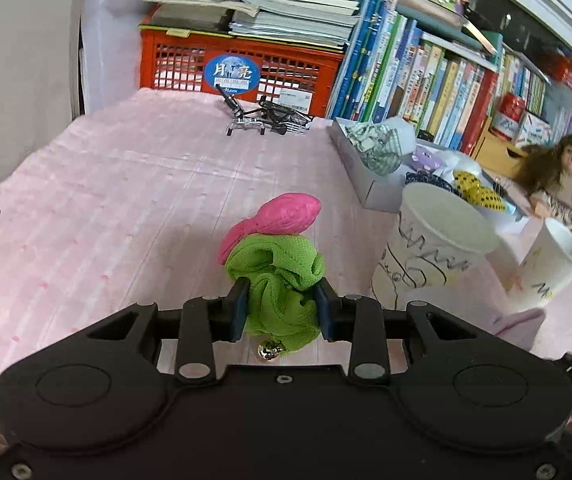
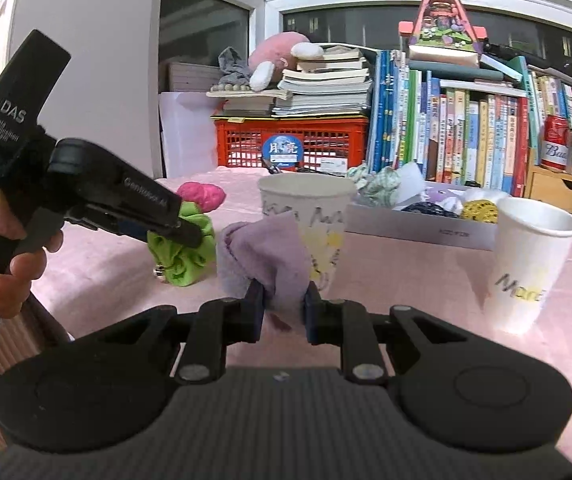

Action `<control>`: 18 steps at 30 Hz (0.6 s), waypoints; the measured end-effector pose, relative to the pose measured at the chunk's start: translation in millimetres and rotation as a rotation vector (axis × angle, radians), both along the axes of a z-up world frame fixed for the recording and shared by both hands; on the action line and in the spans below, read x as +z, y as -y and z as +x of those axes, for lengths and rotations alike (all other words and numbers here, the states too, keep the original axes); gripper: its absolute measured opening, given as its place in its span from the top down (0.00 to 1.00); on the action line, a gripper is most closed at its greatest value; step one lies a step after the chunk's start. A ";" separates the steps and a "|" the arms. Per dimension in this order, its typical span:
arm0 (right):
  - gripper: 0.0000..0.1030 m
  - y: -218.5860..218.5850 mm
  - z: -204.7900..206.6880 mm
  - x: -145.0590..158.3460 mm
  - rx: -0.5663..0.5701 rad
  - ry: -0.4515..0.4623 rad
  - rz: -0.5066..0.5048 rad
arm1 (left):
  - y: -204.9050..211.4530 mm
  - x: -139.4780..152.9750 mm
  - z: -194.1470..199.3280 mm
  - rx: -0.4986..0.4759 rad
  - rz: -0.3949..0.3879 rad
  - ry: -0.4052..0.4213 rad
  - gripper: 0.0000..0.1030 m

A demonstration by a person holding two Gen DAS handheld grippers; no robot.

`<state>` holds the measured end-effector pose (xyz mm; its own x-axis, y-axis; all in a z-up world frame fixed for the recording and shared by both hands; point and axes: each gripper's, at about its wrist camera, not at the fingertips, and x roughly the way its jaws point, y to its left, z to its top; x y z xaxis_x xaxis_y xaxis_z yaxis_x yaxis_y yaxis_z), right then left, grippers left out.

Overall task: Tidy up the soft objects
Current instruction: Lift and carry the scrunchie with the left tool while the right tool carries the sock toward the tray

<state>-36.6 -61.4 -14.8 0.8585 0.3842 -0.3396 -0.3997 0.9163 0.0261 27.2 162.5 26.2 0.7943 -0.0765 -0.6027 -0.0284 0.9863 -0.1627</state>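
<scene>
A crumpled lime-green fabric scrunchie (image 1: 282,280) with a small metal bell (image 1: 268,351) hanging under it is lifted above the pink tabletop. Behind it lies a magenta soft piece (image 1: 282,216). A lilac cloth (image 2: 264,256), bunched and drooping, hangs beside a paper cup (image 2: 305,208).

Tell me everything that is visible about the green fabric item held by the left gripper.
The green scrunchie is a bright lime, ruffled ring of mesh-like fabric, bunched into soft folds. A small metal bell hangs from its lower edge. The left gripper is shut on it, its dark pads pressing both sides. It is held over the pink tablecloth; whether it touches the cloth cannot be told. A pink soft toy lies just behind it, seemingly touching.
</scene>
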 end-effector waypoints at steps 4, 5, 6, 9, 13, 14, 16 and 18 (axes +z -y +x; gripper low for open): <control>0.77 10.8 -3.0 3.6 -0.028 0.008 0.004 | 10.2 0.7 -8.6 -0.001 0.058 0.015 0.69; 0.77 13.1 -3.2 4.7 -0.034 0.010 0.008 | 12.3 1.3 -10.4 -0.002 0.066 0.017 0.69; 0.77 15.4 -3.2 5.7 -0.042 0.013 0.011 | 14.1 1.5 -12.3 -0.004 0.071 0.019 0.69; 0.77 20.7 -2.4 8.2 -0.057 0.020 0.018 | 17.6 3.9 -16.2 -0.013 0.068 0.020 0.69; 0.77 25.8 -3.9 10.4 -0.071 0.033 0.022 | 23.4 10.7 -19.3 -0.016 0.088 0.038 0.69; 0.77 27.0 -4.5 10.5 -0.075 0.035 0.024 | 24.8 12.6 -19.7 -0.018 0.095 0.044 0.69; 0.77 29.6 -6.3 10.8 -0.084 0.041 0.028 | 26.9 15.9 -22.3 -0.020 0.100 0.054 0.69; 0.77 32.0 -6.9 12.0 -0.092 0.048 0.030 | 28.4 19.4 -25.0 -0.023 0.098 0.062 0.69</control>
